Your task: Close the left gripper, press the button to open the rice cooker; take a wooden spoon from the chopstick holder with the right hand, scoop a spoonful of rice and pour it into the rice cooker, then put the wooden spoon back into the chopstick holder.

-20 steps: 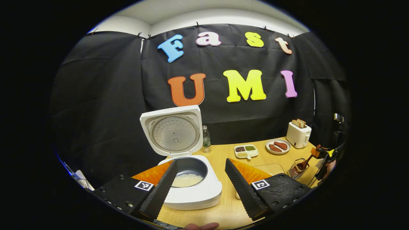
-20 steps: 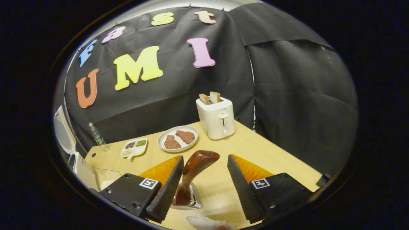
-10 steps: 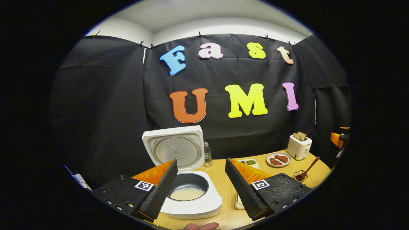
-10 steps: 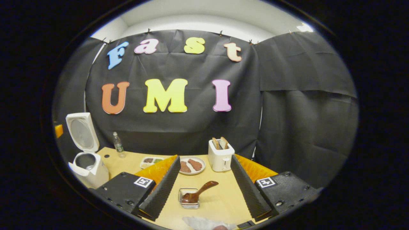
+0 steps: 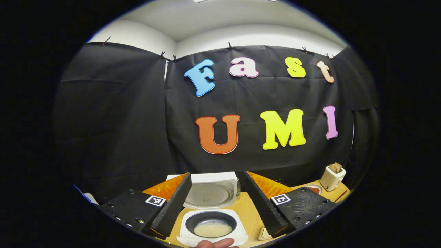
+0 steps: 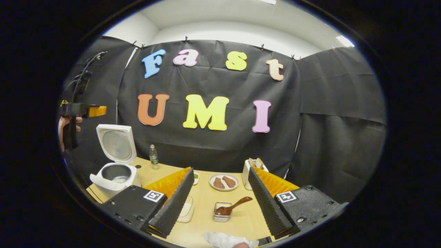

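The spoon (image 6: 231, 208) is seen back in the holder (image 6: 222, 211), bowl down and handle leaning to the right. A second ago it stood between the right gripper's (image 6: 220, 199) fingers; that gripper has since been drawn back and raised, its jaws spread and nothing held. The left gripper (image 5: 215, 203) has also been lifted away, jaws apart and empty, well above the cooker (image 5: 212, 224). The cooker's lid (image 5: 211, 193) is left open, and rice (image 5: 213, 228) is seen in the pot. From this layout, every step of the task is judged done.
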Motion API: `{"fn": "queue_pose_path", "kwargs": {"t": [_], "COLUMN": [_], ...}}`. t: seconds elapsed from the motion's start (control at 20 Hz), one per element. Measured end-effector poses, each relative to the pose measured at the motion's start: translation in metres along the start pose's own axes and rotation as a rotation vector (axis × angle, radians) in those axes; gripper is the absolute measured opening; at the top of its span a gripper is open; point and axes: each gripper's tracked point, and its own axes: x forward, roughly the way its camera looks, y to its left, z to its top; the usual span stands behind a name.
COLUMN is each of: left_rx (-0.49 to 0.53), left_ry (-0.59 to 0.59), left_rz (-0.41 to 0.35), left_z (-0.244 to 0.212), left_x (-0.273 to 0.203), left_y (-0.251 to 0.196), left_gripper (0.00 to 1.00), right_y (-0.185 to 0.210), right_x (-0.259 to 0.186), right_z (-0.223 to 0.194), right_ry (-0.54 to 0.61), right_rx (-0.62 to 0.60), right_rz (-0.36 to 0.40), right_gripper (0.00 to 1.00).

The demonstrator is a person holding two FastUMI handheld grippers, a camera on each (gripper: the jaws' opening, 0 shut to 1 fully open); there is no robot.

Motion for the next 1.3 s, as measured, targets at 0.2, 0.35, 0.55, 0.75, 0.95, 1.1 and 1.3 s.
{"fn": "queue_pose_path", "kwargs": {"t": [0.2,0.35,0.55,0.75,0.95,1.1,1.3], "left_rx": [-0.061,-0.085,-0.114,-0.079,-0.040,-0.057,-0.077], "left_ry": [0.116,0.215,0.457,0.607,0.617,0.655,0.689], "left_rz": [0.031,0.079,0.090,0.074,0.052,0.035,0.006], "left_z": [0.000,-0.018,-0.075,-0.111,-0.114,-0.121,-0.147], "left_x": [0.067,0.119,0.159,0.158,0.157,0.147,0.100], "left_y": [0.016,0.042,0.058,0.057,0.058,0.054,0.047], "left_gripper": [0.95,0.96,0.94,0.94,0.96,0.96,0.96], "right_y": [0.004,0.003,0.003,0.005,0.013,0.020,0.023], "right_x": [0.000,-0.002,-0.006,-0.006,-0.004,-0.004,-0.004], "right_z": [-0.007,-0.011,-0.022,-0.026,-0.030,-0.030,-0.027], "right_ry": [0.048,0.063,0.098,0.118,0.129,0.135,0.127], "right_rx": [-0.003,-0.015,-0.022,-0.012,-0.003,0.009,0.013], "right_rz": [0.015,0.017,0.023,0.034,0.064,0.094,0.122], "right_gripper": [1.00,1.00,1.00,1.00,1.00,1.00,1.00]}}
